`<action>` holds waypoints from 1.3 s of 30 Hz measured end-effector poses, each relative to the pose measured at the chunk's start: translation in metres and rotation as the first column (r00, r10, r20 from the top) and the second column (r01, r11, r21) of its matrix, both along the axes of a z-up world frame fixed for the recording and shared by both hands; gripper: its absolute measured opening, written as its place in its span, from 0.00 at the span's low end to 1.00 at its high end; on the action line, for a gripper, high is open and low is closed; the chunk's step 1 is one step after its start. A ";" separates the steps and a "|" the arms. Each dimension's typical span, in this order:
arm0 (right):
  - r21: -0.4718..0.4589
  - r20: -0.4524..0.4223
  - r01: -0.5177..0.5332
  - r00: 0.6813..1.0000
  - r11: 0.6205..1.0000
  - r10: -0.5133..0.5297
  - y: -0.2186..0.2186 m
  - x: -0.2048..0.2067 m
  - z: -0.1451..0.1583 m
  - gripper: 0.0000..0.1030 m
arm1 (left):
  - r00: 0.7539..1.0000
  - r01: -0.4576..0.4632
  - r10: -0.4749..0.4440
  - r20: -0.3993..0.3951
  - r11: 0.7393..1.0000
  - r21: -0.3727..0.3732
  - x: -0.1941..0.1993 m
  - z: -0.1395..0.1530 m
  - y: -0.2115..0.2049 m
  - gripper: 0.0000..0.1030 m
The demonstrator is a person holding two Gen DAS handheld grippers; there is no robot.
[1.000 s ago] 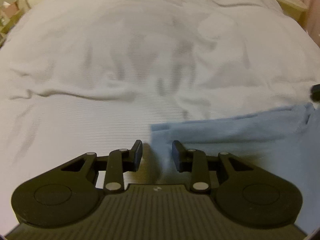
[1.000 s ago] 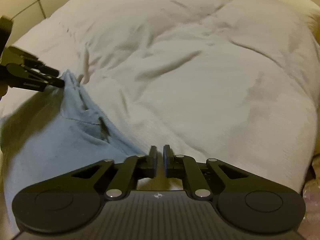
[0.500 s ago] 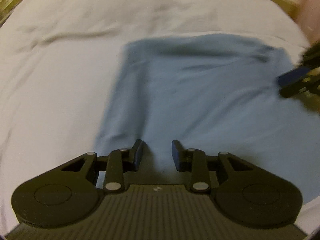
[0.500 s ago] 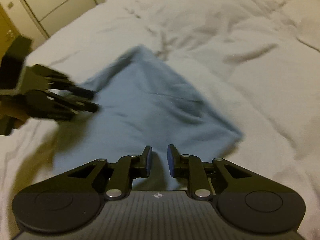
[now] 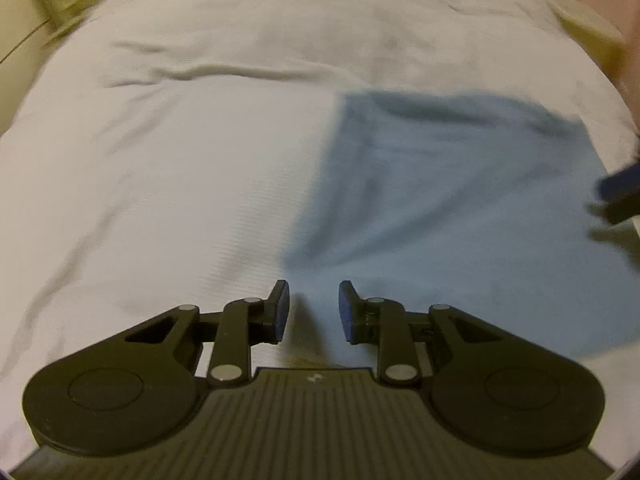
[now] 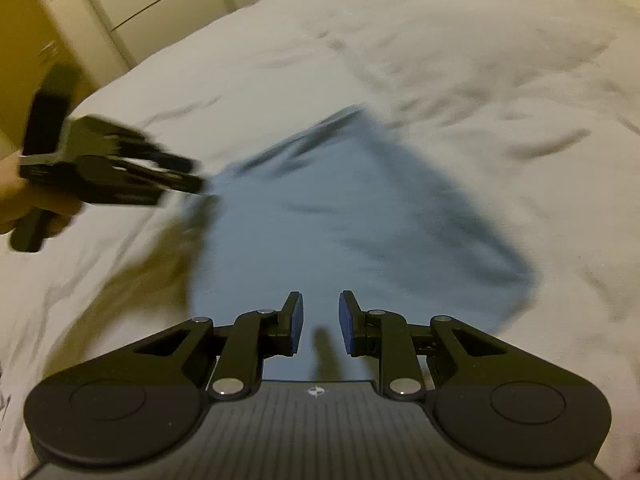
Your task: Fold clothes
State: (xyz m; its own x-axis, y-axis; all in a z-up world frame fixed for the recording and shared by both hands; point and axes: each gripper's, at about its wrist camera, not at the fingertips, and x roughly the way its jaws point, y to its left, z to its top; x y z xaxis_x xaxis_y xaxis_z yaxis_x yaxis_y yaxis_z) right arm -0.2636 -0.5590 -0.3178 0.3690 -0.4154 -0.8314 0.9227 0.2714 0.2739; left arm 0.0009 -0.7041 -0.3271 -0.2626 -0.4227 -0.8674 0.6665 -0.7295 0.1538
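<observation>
A light blue garment [image 5: 448, 200] lies spread flat on the white bed cover, right of centre in the left wrist view and central in the right wrist view [image 6: 344, 216]. My left gripper [image 5: 309, 307] hovers open over the garment's near left edge, with nothing between its fingers. It also shows blurred at the left of the right wrist view [image 6: 188, 178], near the cloth's left side. My right gripper [image 6: 320, 322] is open above the garment's near edge and holds nothing. Its fingertip [image 5: 616, 190] shows at the right edge of the left wrist view.
The white bed cover [image 5: 168, 184] is rumpled with creases toward the far side [image 6: 500, 80]. Cream cupboard doors [image 6: 132, 4] stand beyond the bed at the upper left. A hand [image 6: 16, 204] holds the left gripper's handle.
The right gripper went from shut to open. Both grippers pulled back and up from the blue garment, which now lies flat. The left view swung left, so the garment sits further right.
</observation>
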 end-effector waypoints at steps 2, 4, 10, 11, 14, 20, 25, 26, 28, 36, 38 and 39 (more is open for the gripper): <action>0.038 -0.030 0.011 0.999 0.999 -0.010 -0.001 0.007 -0.013 0.24 | 0.999 0.018 -0.018 0.042 1.000 0.011 -0.002 -0.015 0.000 0.23; 0.060 -0.063 0.060 0.996 0.996 -0.056 0.004 -0.003 -0.018 0.23 | 0.998 -0.002 0.001 0.055 0.999 0.033 0.006 -0.025 -0.010 0.34; 0.086 -0.168 0.126 0.980 0.988 -0.111 0.019 -0.030 -0.008 0.24 | 0.995 -0.041 0.039 0.092 0.999 0.021 0.043 -0.016 -0.020 0.27; 0.081 -0.166 0.132 0.979 0.988 -0.118 0.021 -0.030 -0.002 0.25 | 0.992 -0.048 0.047 0.116 0.999 0.009 0.047 -0.014 -0.020 0.22; 0.063 -0.147 0.136 0.981 0.989 -0.125 0.025 -0.022 0.014 0.26 | 0.992 -0.070 0.070 0.101 0.998 -0.004 0.059 0.002 -0.010 0.23; 0.058 -0.094 0.084 0.992 0.995 -0.078 0.018 0.025 0.037 0.38 | 0.995 -0.027 0.026 0.101 1.000 0.006 0.039 0.029 0.035 0.23; 0.050 -0.132 0.045 0.991 0.998 -0.038 0.021 0.049 0.058 0.45 | 0.998 0.007 -0.008 0.059 1.000 0.026 0.023 0.047 0.061 0.24; 0.046 -0.140 0.040 0.990 0.998 -0.033 0.022 0.051 0.060 0.45 | 0.998 0.012 -0.013 0.060 1.000 0.025 0.023 0.048 0.063 0.24; 0.047 -0.154 0.039 0.988 0.998 -0.032 0.026 0.053 0.065 0.45 | 0.998 0.023 -0.024 0.061 0.999 0.023 0.022 0.051 0.067 0.24; 0.048 -0.189 0.063 0.981 0.997 -0.053 0.047 0.061 0.081 0.49 | 0.997 0.054 -0.055 0.063 0.998 0.010 0.028 0.060 0.082 0.24; 0.052 -0.196 0.069 0.979 0.996 -0.057 0.050 0.062 0.083 0.49 | 0.995 0.067 -0.067 0.069 0.998 0.004 0.029 0.060 0.085 0.24; 0.054 -0.200 0.071 0.978 0.996 -0.059 0.052 0.062 0.084 0.50 | 0.995 0.073 -0.073 0.072 0.997 0.001 0.030 0.061 0.086 0.24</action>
